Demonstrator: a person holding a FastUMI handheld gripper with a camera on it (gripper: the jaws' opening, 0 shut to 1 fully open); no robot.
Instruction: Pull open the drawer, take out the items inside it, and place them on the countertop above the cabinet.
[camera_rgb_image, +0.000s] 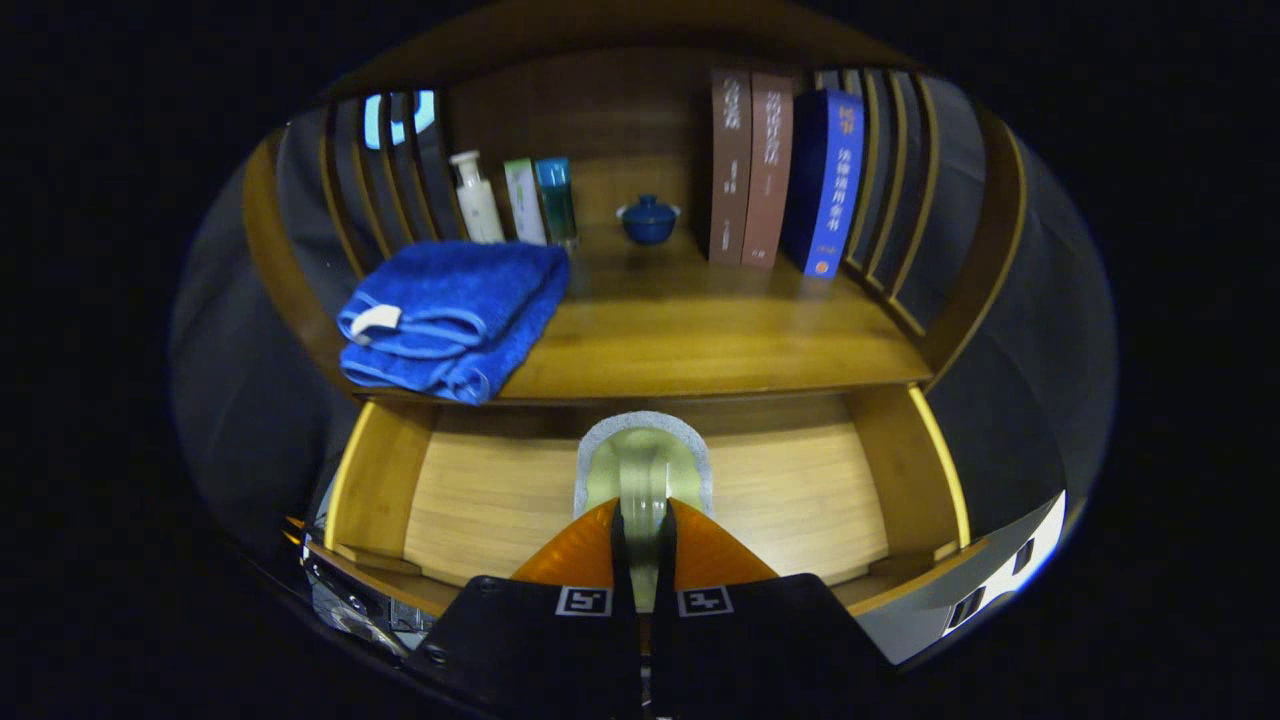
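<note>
In the lower middle of the frame the gripper (640, 520) is closed almost fully, and both fingers press on a pale green sponge with a grey scouring edge (643, 462), which stands on its thin side between them. The sponge seems to be lifted a little above the floor of the open wooden drawer (480, 500), though I cannot tell for sure if it touches the wood. The rest of the drawer floor looks bare.

Above the drawer, in the centre of the frame, lies the wooden tabletop (700, 340) of the cabinet. On its left part rests a folded blue towel (450, 315); at the back stand three slim bottles (512, 200), a small blue lidded bowl (648, 218) and three upright books (775, 170).

I judge that the step in hand is to carry the sponge up to the tabletop. To do it well, the grip should stay firm, the sponge should rise clear of the tabletop's front edge, and it should go down on the free wood in the middle, beside the towel and well before the bowl.
</note>
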